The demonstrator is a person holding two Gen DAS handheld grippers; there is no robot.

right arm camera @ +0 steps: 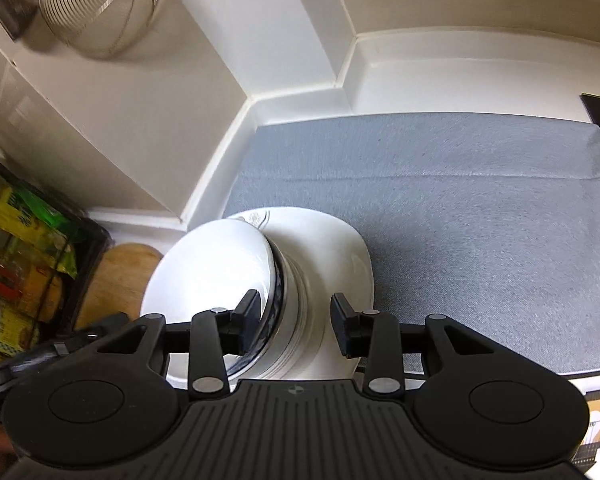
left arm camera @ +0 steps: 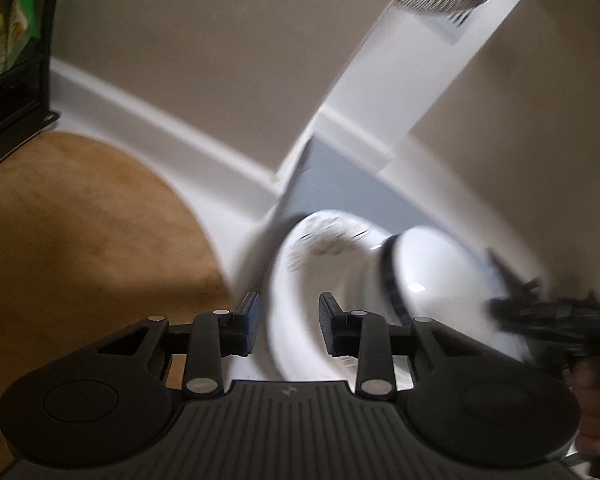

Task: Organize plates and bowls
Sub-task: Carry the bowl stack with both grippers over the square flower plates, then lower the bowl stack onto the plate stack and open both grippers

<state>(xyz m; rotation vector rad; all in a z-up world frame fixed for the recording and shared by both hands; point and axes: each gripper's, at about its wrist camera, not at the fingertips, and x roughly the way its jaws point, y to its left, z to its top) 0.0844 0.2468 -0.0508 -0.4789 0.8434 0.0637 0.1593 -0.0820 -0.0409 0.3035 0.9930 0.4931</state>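
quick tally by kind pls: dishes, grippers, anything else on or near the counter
Dishes, stacked, exact number unclear: at least 2, a white plate and a white bowl with a dark rim
Grippers: 2, left gripper, right gripper
Wooden boards: 1
Grey mats: 1
Wire baskets: 1
Total: 7

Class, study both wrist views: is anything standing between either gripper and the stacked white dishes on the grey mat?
Nothing visible does. The right gripper already straddles the rim of the top bowl, jaws apart. The left gripper sits at the edge of the plate with no object between. The mat beyond shows nothing on it.
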